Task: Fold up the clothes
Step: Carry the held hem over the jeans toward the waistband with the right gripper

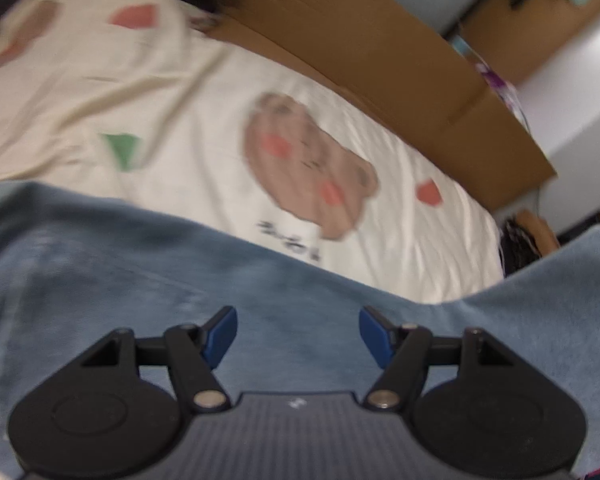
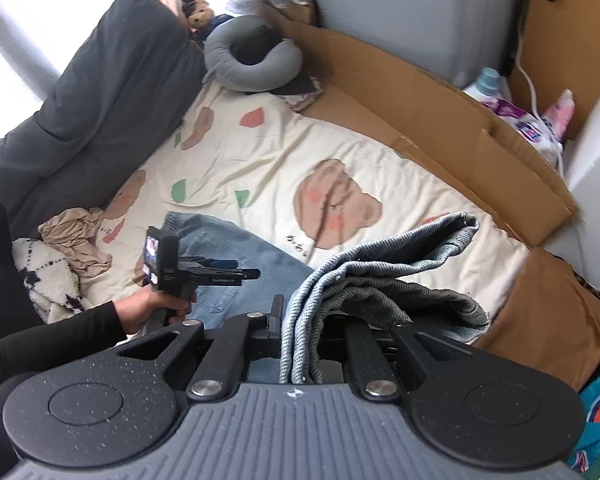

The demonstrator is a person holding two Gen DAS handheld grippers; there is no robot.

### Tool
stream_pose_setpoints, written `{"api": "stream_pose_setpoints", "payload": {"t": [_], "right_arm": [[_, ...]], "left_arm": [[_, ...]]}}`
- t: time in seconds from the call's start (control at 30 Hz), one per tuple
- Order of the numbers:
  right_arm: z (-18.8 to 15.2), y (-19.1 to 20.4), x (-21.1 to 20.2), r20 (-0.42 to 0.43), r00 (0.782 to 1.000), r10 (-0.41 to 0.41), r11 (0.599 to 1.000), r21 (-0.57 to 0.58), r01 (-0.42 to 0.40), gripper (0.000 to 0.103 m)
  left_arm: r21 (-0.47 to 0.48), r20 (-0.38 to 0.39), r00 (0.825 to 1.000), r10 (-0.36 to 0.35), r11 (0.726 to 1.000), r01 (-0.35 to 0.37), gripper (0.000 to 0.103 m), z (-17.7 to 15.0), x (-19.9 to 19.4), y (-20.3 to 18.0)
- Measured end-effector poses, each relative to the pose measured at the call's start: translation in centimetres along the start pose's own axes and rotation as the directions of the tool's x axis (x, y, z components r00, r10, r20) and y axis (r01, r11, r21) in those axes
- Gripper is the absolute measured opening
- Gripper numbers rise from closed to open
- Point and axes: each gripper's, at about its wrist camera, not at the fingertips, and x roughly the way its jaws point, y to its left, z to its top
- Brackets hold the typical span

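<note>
Light blue jeans point(image 1: 100, 260) lie on the cream bear-print sheet point(image 1: 220, 100). In the left wrist view my left gripper point(image 1: 298, 320) hovers over the denim, blue pads apart and nothing between them. The right wrist view shows the same left gripper point(image 2: 252, 273) held in a person's hand above the flat part of the jeans point(image 2: 236, 248). My right gripper point(image 2: 300, 332) is shut on a bunched fold of the jeans point(image 2: 380, 268), which is lifted off the bed and drapes to the right. Its fingertips are hidden by the cloth.
Cardboard point(image 2: 440, 120) lines the far and right edges of the bed. A dark quilt point(image 2: 100, 100) and a grey neck pillow point(image 2: 252, 56) lie at the head. A beige garment point(image 2: 76, 236) and a white, black-patterned one point(image 2: 48, 272) sit at the left.
</note>
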Motion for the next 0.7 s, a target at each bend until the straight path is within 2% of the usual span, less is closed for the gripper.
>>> {"api": "stream_pose_setpoints", "payload": {"t": [0.3,0.5,0.7], "right_arm": [[2.7,5.1,2.7,-0.021,0.999,0.035,0.999,-0.032,-0.035,0.008],[4.2,8.0,4.7,-0.020,0.998,0.067,0.998,-0.020,-0.067,0.008],[5.0,10.0,7.7,-0.013,0.997,0.081,0.997,0.012,-0.081,0.008]], "left_arm": [[-0.110,0.059,0.993,0.106,0.989,-0.099,0.070,-0.9,-7.5,5.8],[-0.178,0.090,0.984,0.153,0.975,-0.135,0.070,-2.3,-12.2,8.8],[-0.242,0.106,0.975,0.195,0.956,-0.165,0.071,-4.2,-15.2,10.7]]}}
